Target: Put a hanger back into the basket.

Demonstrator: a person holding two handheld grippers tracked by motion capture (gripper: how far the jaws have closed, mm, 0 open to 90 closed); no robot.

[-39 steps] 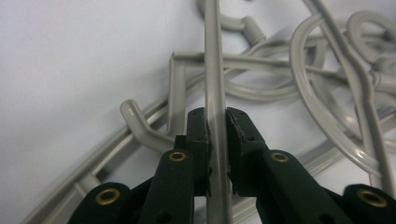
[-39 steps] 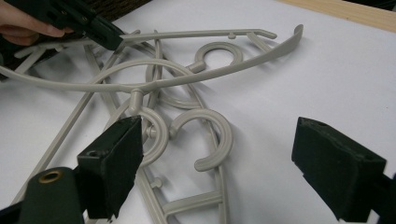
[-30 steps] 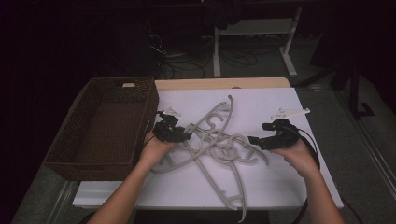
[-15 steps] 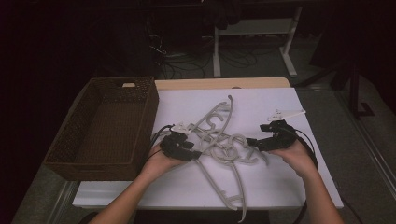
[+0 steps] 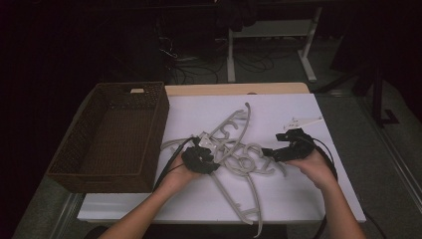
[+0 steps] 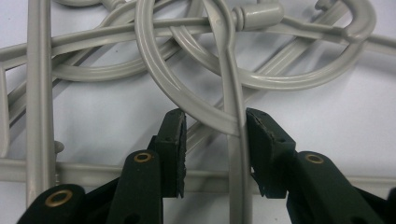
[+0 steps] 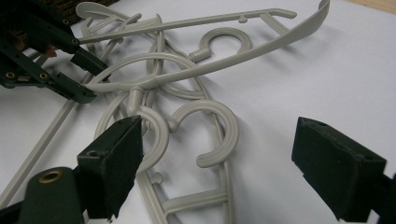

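A tangle of grey plastic hangers (image 5: 234, 154) lies mid-table on the white sheet (image 5: 298, 199), their long arms running mostly from near right to far centre. The left gripper (image 6: 214, 128) straddles one hook and bar; its jaws have just been closing, the pads not yet pressing. The right gripper (image 7: 215, 154) stands wide apart, unclenched, beside a curved hook. A brown woven basket (image 5: 107, 137) sits left.

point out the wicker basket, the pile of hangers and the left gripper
wicker basket (image 5: 157, 130), high view, on its right wall.
pile of hangers (image 5: 238, 123), high view, on an upper hanger's arm.
left gripper (image 6: 214, 135), left gripper view, midway between its fingertips.
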